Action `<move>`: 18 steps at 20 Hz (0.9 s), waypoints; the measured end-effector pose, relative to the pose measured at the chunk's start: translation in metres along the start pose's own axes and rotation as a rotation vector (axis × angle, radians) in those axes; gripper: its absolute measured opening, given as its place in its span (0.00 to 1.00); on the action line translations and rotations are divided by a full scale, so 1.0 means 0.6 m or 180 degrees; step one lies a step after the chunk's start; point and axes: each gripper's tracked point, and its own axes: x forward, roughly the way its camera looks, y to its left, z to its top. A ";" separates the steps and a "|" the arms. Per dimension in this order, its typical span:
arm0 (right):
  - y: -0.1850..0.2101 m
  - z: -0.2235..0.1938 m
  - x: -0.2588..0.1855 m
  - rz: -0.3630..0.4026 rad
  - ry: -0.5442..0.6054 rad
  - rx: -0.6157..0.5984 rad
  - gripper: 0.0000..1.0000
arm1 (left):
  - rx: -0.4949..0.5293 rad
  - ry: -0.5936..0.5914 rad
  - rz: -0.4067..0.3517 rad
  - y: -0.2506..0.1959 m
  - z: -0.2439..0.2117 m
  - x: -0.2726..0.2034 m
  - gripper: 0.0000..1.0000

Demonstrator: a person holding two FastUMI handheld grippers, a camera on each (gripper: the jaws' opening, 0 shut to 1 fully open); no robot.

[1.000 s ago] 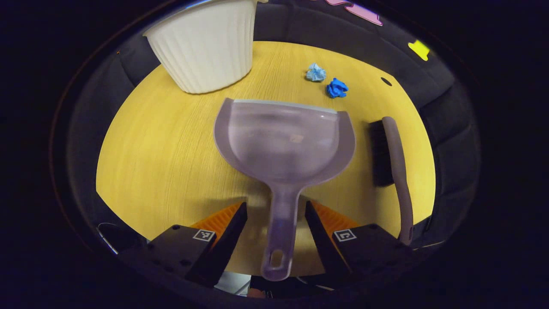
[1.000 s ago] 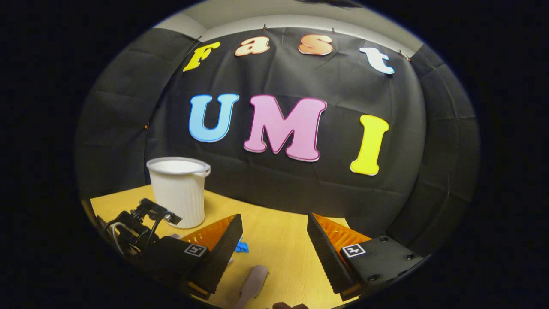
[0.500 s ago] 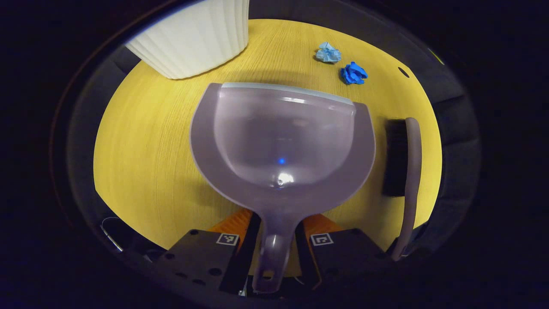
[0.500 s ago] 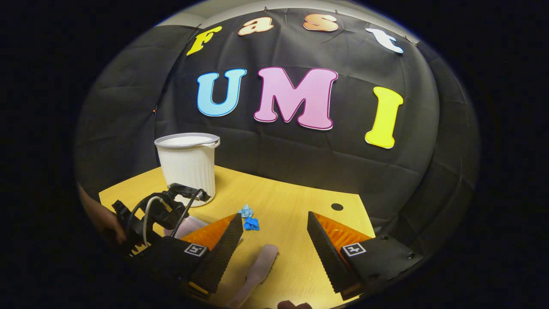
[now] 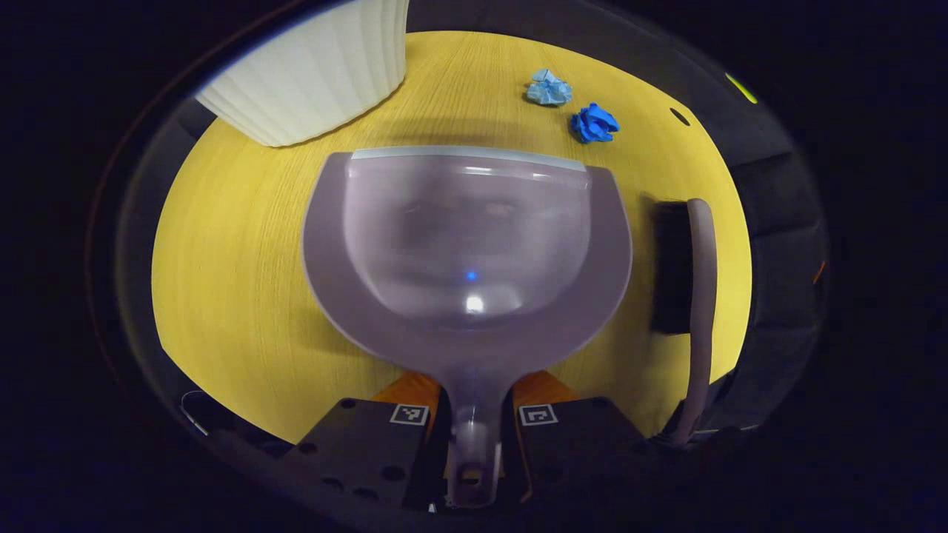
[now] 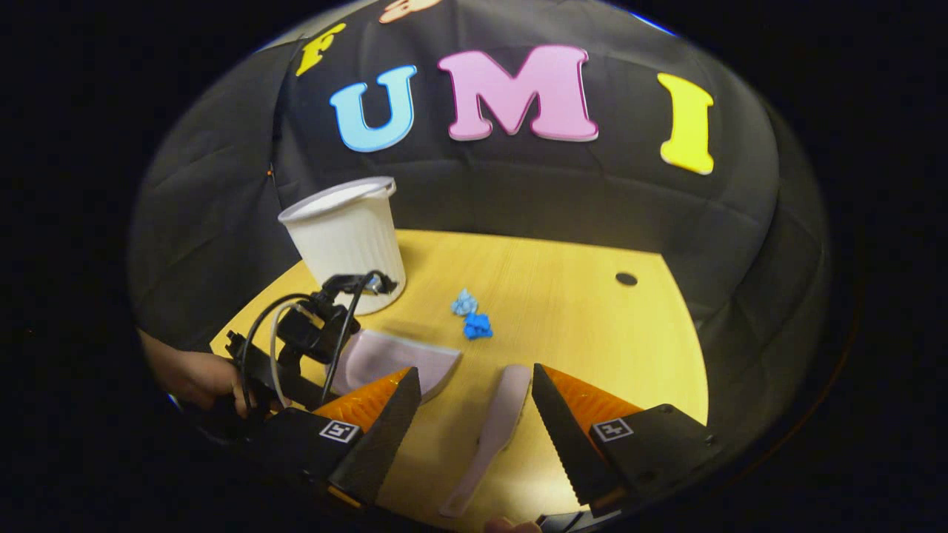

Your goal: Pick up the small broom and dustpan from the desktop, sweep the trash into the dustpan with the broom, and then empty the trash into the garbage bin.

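A translucent lilac dustpan lies on the yellow table, mouth facing the far side. My left gripper is shut on its handle, one finger pressing each side. To its right lies the small broom, black bristles toward the pan. Beyond the pan's lip sit a pale blue paper wad and a dark blue wad. In the right gripper view my right gripper hangs open above the broom, whose handle runs between the two fingers. The dustpan lies left of it.
A white ribbed garbage bin stands at the table's far left, also seen as the bin. A hand holds the left gripper's body. A round cable hole is at the far right.
My left gripper slid forward along the dustpan handle and shut on it. The right gripper tipped downward and came over the broom, staying open.
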 end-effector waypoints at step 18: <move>-0.048 -0.272 0.139 -0.0652 0.2617 0.0866 0.78 | -0.0239 -0.0547 -0.0508 -0.022 0.021 0.005 0.27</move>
